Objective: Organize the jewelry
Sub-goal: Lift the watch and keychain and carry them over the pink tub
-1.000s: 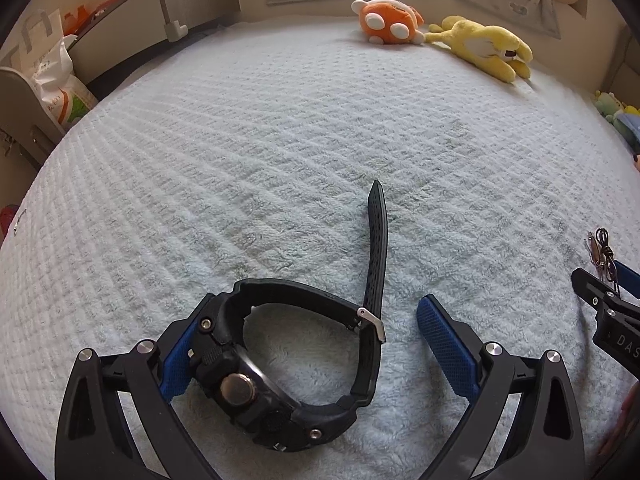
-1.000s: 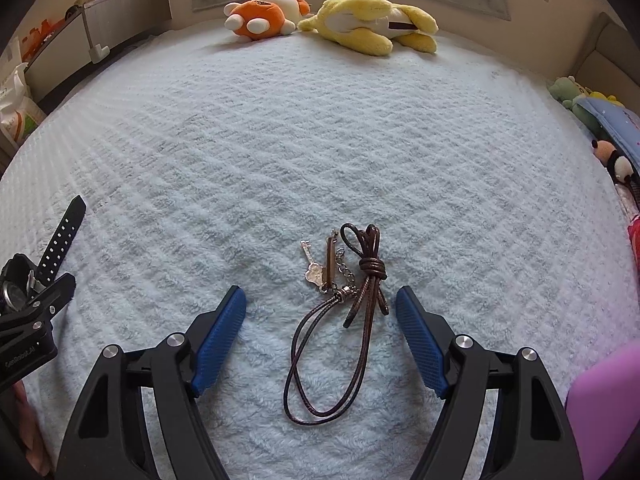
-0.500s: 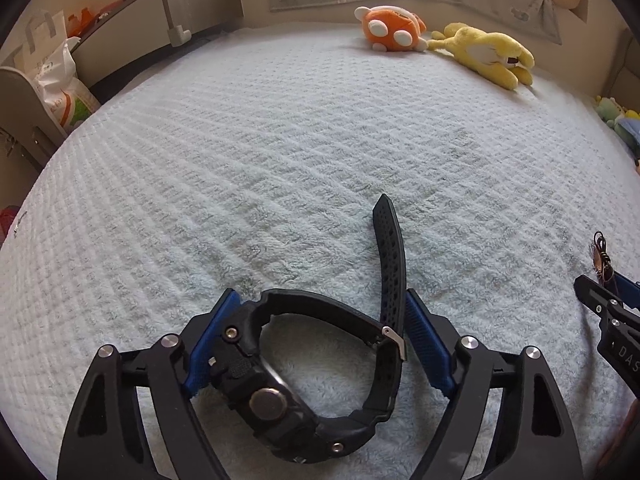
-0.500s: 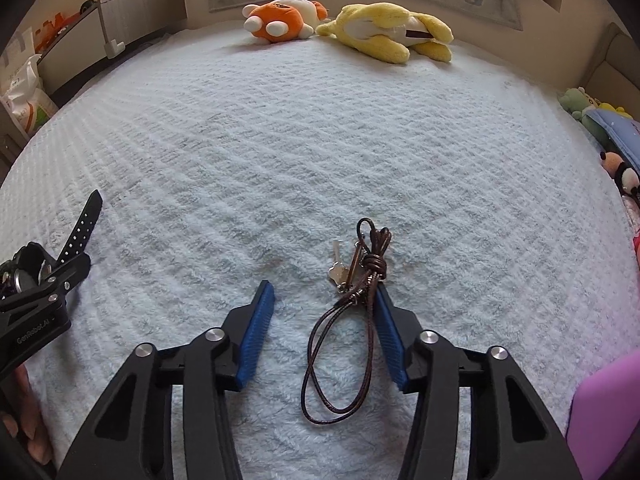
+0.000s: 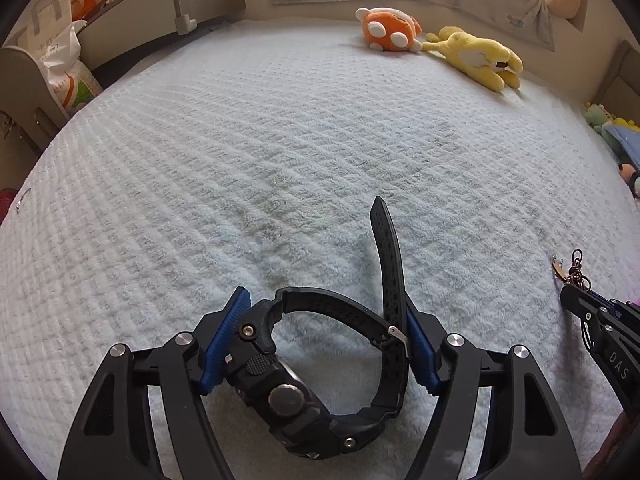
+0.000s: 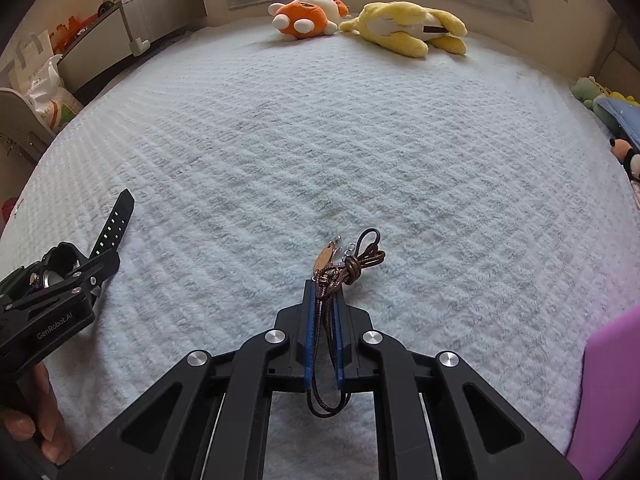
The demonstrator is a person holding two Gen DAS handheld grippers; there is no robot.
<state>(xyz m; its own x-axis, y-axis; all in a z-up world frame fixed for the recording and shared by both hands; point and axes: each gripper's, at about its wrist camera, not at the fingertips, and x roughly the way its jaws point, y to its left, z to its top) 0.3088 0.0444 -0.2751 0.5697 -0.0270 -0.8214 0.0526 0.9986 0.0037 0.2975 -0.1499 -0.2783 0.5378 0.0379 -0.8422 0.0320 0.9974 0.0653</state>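
Left gripper (image 5: 326, 340): jaws clenched across a black wristwatch (image 5: 320, 380), one blue pad on the case side, the other on the buckled strap; the free strap tail (image 5: 386, 248) stands up past the far pad. The watch sits at the near edge of the bed (image 5: 280, 128), on its pale blue quilted cover.

Right gripper (image 6: 323, 320): jaws clamped tight on a brown leather cord necklace (image 6: 344, 268); knot, small chain and metal pendant (image 6: 325, 258) project beyond the fingertips, and a cord loop hangs behind the pads, also near the bed's near edge.

Handling, judged: the watch looks rigid and fairly heavy at the case, while the strap is flexible, so the case is the firmer hold; a grip through the strap loop may let it swing. The cord is light and limp, likely to slide through smooth pads; the knot is best taken. The pendant clasp appears delicate.

An orange plush (image 6: 308, 16) and a yellow plush (image 6: 408, 28) lie at the far edge
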